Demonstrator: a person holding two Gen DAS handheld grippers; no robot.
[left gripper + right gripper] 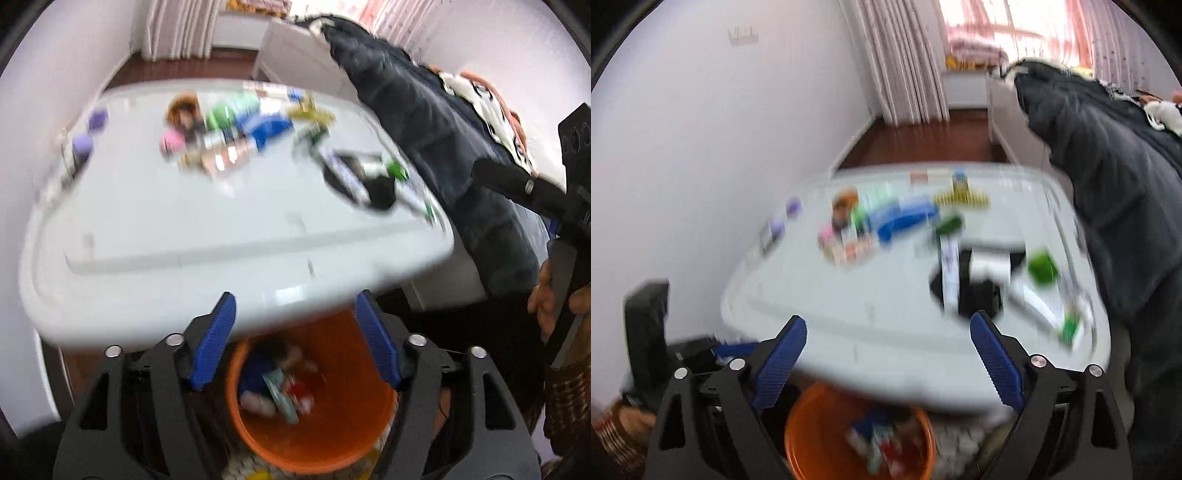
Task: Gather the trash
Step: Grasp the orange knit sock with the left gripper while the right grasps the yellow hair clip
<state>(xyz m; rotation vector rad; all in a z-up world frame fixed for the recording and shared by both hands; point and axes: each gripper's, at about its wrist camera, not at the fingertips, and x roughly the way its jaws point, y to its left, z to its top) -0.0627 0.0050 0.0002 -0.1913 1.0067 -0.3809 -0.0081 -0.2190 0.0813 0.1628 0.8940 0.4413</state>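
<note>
Nearest, in the left wrist view: left gripper [297, 341] spread apart, blue pads [214, 343] bare, nothing between them. Directly below and between those fingers, orange bucket [325, 435] on the floor, part under the near edge of the white table [147, 258]. Inside the bucket, trash [284, 387]: a blue wrapper, a red piece, a pale pack, all blurred. No writing legible there.

In the right wrist view: right gripper [888, 356] released and wide, blue pads [997, 362] empty. Same orange bucket [812, 435] low between the fingers, wrappers [882, 439] heaped within.

Only in the left wrist view: a hand [550, 299] at the right edge around a grey handle. Only in the right wrist view: the other black gripper body [646, 332] at the left, and a wrist with gold bangles [617, 439] at the lower left corner.

Farther, on the table top: black round mat [979, 295] carrying a white strip pack [949, 277], green box [1043, 271] just beside it, blue pack [905, 218] amid a cluster of coloured packets, purple cups [777, 225] near the left rim. Labels smeared by motion, none readable.

Beyond, dark jacket [1108, 184] hanging right of the table, pink curtains [908, 74] at the back.
</note>
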